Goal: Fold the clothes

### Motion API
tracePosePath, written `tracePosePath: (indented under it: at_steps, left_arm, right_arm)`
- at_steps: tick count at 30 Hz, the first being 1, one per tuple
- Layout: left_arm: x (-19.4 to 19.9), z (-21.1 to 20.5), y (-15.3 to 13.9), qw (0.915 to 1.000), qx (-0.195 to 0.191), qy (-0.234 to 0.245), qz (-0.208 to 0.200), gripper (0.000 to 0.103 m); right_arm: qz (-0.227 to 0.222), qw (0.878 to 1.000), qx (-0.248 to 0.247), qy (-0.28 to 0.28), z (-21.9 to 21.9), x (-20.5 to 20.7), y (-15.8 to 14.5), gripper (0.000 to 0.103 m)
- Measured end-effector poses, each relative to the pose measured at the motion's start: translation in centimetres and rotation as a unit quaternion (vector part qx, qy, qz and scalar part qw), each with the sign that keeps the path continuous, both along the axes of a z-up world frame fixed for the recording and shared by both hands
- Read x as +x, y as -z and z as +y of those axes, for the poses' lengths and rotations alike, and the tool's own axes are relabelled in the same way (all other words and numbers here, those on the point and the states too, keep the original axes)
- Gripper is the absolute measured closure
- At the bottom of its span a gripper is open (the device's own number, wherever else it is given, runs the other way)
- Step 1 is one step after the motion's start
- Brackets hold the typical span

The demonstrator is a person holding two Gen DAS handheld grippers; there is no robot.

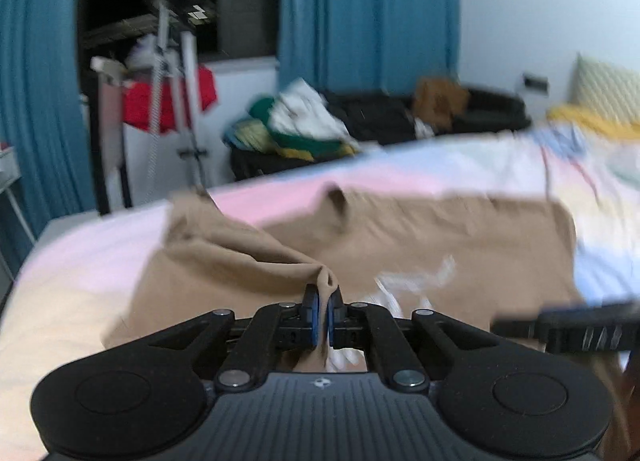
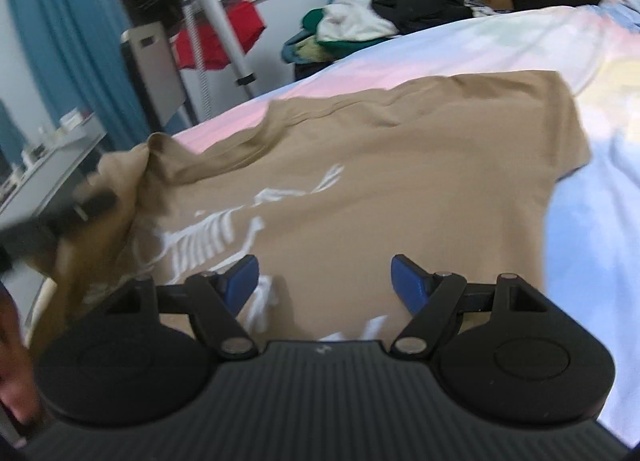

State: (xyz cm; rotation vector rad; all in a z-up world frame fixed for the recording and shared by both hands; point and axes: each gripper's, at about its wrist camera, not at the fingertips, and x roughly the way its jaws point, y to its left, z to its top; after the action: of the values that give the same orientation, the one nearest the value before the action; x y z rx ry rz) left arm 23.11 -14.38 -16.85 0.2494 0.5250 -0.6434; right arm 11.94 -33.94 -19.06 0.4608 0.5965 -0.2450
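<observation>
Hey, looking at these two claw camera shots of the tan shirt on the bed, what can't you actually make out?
- Tan shirt near hem: hidden under the right claw body, right wrist view.
- White print: motion-blurred and partly covered, unreadable in both views.
- Which part of the shirt the left claw pinches: bunched fabric hides it, left wrist view.
- Clothes pile items: blurred, too small.

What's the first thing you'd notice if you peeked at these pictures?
A big tan T-shirt with a white skeleton print lies spread across the pastel bedsheet. The left claw is pinching a bunched fold of the shirt, while the right claw hangs open just above it. Behind the bed sits a pile of clothes.
</observation>
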Motion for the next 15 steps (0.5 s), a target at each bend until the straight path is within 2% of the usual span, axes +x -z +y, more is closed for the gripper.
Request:
tracePosePath:
  at_steps: [2,4,5,7,11,13,15]
  left_arm:
    - [-0.2,-0.3,1.1,0.9996,0.010,0.013,0.024,0.083]
    - [-0.7,0.5,1.4,0.9990,0.006,0.022,0.039,0.058]
    - [-1.1,1.3,1.2,0.9988,0.001,0.025,0.041,0.052]
    - [-2.0,3.1,0.4,0.9987,-0.011,0.027,0.041,0.033]
    - [-3.3,8.2,-3.0,0.9975,-0.065,0.013,0.026,0.027]
    - [-1.6,10.3,-2.5,0.9933,-0.101,-0.025,0.050,0.025]
    - [0.2,12.4,-2.0,0.9857,-0.137,-0.063,0.075,0.025]
  right_arm:
    - [-0.001,1.000,0.004,0.008,-0.7,-0.3,0.0,0.028]
    - [-0.003,1.000,0.009,0.014,-1.2,-0.5,0.0,0.028]
    - [-0.004,1.000,0.013,0.014,-1.3,-0.6,0.0,0.028]
    - [-0.007,1.000,0.018,0.013,-1.5,-0.7,-0.1,0.028]
    - [-0.007,1.000,0.023,0.008,-1.5,-0.7,-0.1,0.028]
    - [-0.005,1.000,0.025,0.005,-1.4,-0.6,-0.1,0.028]
    - [-0.002,1.000,0.022,0.002,-1.2,-0.5,0.1,0.028]
